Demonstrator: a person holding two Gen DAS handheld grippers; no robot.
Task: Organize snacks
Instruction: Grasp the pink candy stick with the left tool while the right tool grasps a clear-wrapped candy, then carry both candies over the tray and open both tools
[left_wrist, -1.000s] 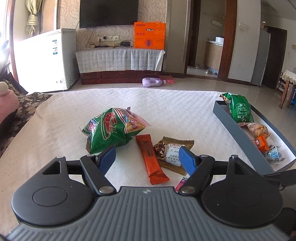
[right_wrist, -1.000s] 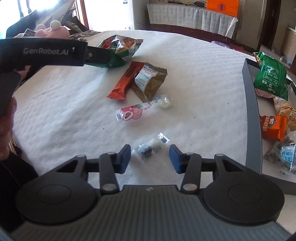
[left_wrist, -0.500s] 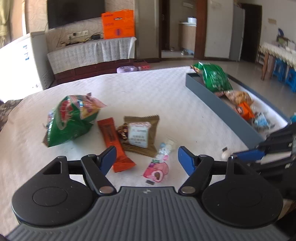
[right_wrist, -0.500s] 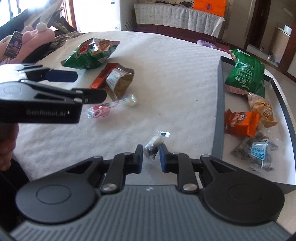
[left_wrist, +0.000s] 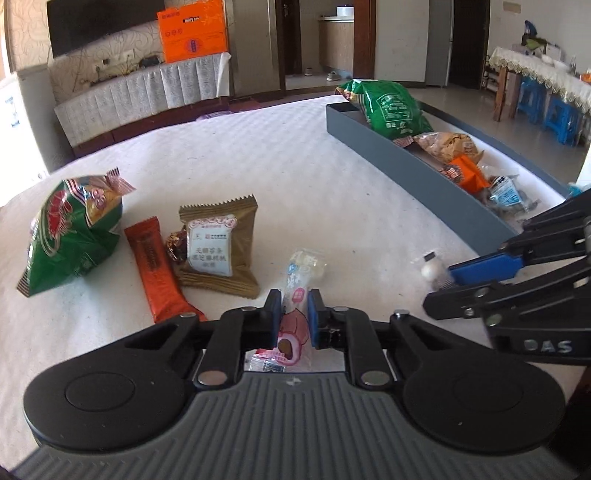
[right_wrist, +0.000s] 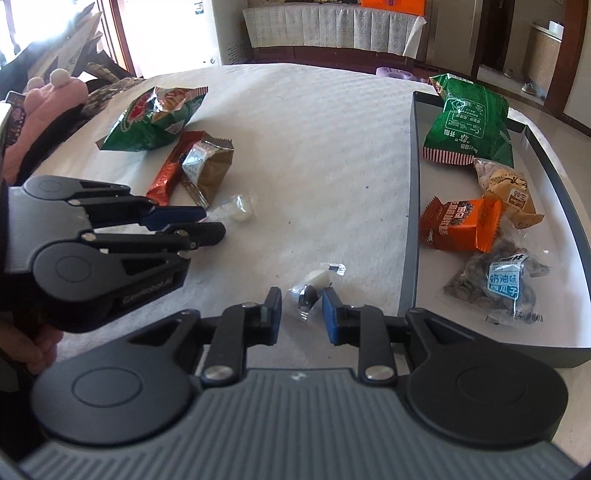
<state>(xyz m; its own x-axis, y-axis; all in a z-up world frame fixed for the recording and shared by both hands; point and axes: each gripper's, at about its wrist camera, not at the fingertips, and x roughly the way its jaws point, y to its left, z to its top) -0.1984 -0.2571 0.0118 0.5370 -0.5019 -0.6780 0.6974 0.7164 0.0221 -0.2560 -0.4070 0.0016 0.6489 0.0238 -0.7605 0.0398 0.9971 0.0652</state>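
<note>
White textured tablecloth (right_wrist: 314, 140) covers the table; grey tray (right_wrist: 408, 221) sits right, holding several snack packs. Green chip bag (left_wrist: 70, 229), brown pastry pack (left_wrist: 218, 243) and orange bar (left_wrist: 155, 269) lie far left. Left gripper (left_wrist: 291, 314) is clamped on the pink candy wrapper (left_wrist: 295, 325). Right gripper (right_wrist: 301, 314), fingers slightly apart, brackets the small clear-wrapped candy (right_wrist: 312, 288) near the tray, grip unclear.
</note>
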